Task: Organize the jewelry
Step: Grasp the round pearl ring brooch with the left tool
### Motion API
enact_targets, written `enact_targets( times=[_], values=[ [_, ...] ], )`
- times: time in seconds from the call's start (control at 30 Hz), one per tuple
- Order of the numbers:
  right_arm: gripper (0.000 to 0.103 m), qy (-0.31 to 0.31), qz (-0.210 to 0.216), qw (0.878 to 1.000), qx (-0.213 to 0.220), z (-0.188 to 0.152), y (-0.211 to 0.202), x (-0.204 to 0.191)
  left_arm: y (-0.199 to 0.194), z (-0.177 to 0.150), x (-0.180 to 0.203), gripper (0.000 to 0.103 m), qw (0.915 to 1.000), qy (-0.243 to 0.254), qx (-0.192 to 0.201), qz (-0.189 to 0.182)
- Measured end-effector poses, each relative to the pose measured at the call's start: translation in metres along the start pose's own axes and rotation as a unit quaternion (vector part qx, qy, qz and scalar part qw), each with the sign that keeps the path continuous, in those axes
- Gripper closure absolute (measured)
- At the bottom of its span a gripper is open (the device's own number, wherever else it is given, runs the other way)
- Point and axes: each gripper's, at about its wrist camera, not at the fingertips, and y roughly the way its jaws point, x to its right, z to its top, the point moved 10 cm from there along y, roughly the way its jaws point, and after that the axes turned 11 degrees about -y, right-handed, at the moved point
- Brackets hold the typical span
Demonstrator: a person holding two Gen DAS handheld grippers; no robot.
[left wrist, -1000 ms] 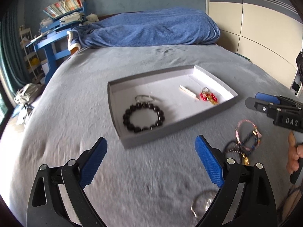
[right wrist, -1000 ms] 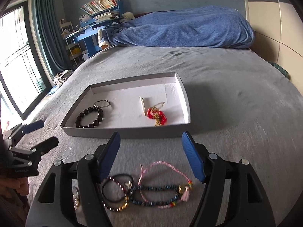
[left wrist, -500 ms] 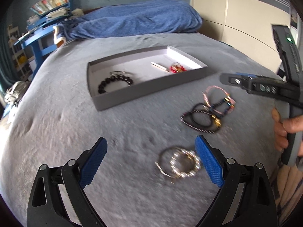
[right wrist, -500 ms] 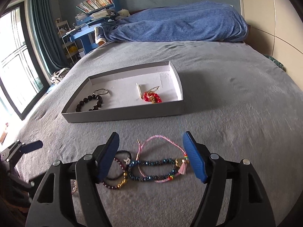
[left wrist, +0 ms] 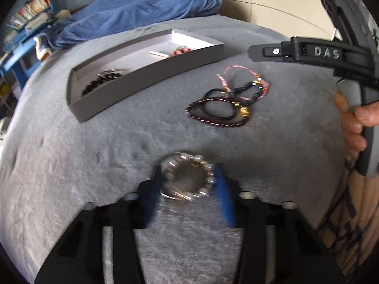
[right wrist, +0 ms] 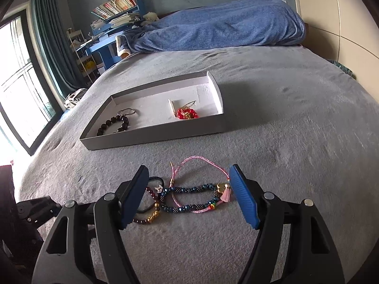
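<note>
On the bed [left wrist: 71,165], left fingers [left wrist: 223,197] (wide earlier) just closed onto the pearl bracelet [left wrist: 187,177].

The blanket [right wrist: 284,123] is gray and the tray [right wrist: 151,137] is gray too. The far bedding [right wrist: 220,33] is blue, the near cord bracelet [right wrist: 189,163] pink.

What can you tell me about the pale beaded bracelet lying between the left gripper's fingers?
The pale beaded bracelet is a ring of small silvery, pearl-like beads with a thin metal loop at its near edge; blur hides finer detail. It lies flat on the grey bedspread, apart from the tangle of bracelets and outside the grey tray. The left gripper has just been closing around it, its blue pads at or against the bracelet's sides; firm contact cannot be confirmed.
</note>
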Motion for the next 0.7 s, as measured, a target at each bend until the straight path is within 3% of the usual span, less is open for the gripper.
enact_targets(
  times=[0.23,0.43,0.7],
  values=[
    [0.033,-0.016,0.001,1.0,-0.013,-0.008,0.003,-0.009,-0.02,0.021,-0.015,0.061,0.9983,-0.037,0.045,-0.008],
    [0.036,-0.044,0.016,0.998,-0.029,-0.017,0.009,-0.026,-0.03,0.036,-0.04,0.061,0.9955,-0.061,0.071,0.011],
    [0.073,-0.078,0.041,0.994,-0.064,-0.031,0.02,-0.045,-0.028,0.038,-0.053,0.061,0.9942,-0.079,0.069,0.023]
  ],
)
